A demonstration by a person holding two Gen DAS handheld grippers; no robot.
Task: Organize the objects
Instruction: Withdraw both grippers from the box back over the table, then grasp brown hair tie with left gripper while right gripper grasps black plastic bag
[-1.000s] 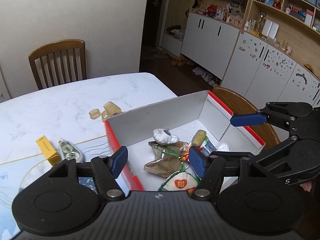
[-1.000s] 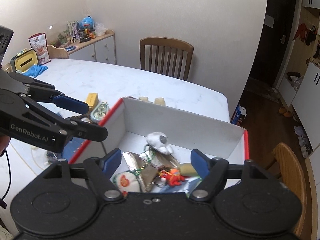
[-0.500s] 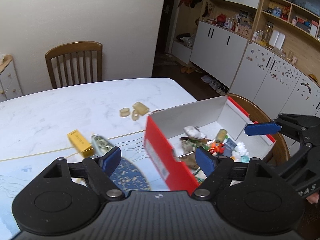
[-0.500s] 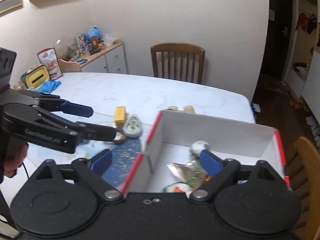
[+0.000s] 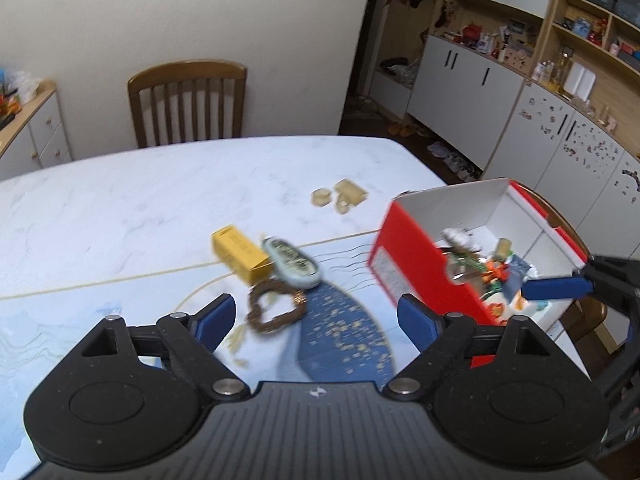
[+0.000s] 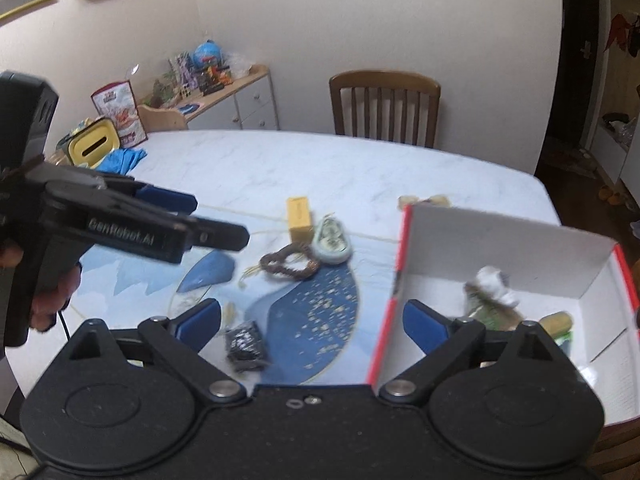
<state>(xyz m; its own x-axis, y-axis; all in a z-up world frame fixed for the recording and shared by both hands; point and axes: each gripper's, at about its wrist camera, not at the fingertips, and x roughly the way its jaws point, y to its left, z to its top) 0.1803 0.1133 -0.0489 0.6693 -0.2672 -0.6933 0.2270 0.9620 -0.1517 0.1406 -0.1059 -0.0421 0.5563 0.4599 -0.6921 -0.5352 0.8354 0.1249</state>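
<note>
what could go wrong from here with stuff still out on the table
The box sits at the table's corner, so a nudge from the right gripper might tip it off. The beaded bracelet touches the oval case, so grabbing one could drag the other. The left gripper's jaws are opening, empty.

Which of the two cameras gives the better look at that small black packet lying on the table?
The right wrist view. The black packet lies in plain sight on the table mat, just ahead of that gripper's left finger, though blurred. In the left wrist view I cannot find it at all; the gripper body probably hides it.
</note>
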